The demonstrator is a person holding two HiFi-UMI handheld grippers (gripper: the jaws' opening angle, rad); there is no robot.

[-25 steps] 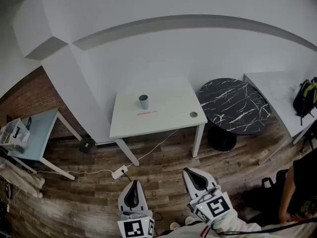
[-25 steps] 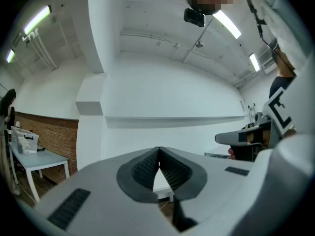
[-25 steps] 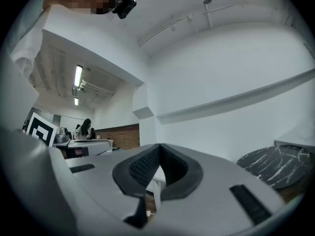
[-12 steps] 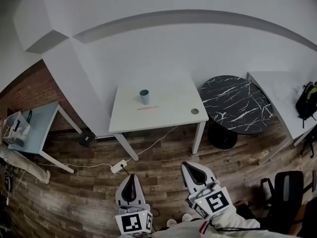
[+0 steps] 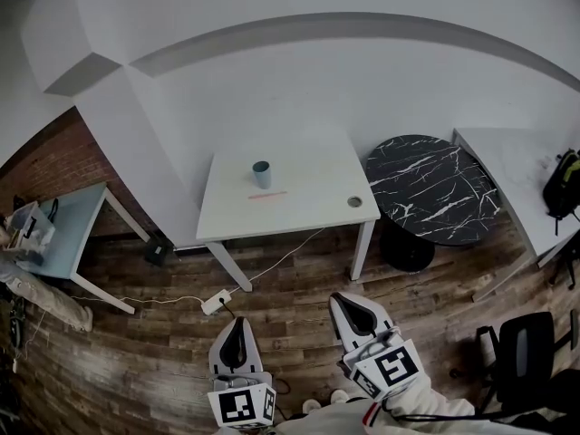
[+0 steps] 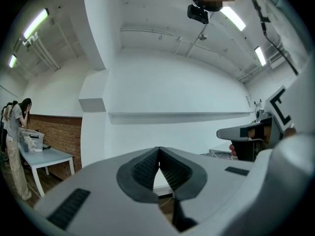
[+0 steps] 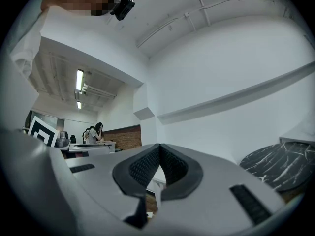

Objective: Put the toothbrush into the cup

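A small blue-grey cup stands upright on the white square table, towards its back left. Just in front of the cup lies a thin reddish toothbrush, flat on the tabletop. Both grippers are far from the table, over the wooden floor at the bottom of the head view. My left gripper is shut with nothing in it, and its ribbed pads meet at the tip. My right gripper is also shut and empty, its pads closed together. Both point towards the table.
A round black marble table stands right of the white one, with another white table and a backpack beyond. A small round object sits by the white table's right front corner. A power strip and cable lie on the floor. A light blue table is at left, a black chair at right.
The head view has shifted slightly and the person at the right edge is out of sight. Both grippers stay shut and low in the frame; the right one has crept a little left.
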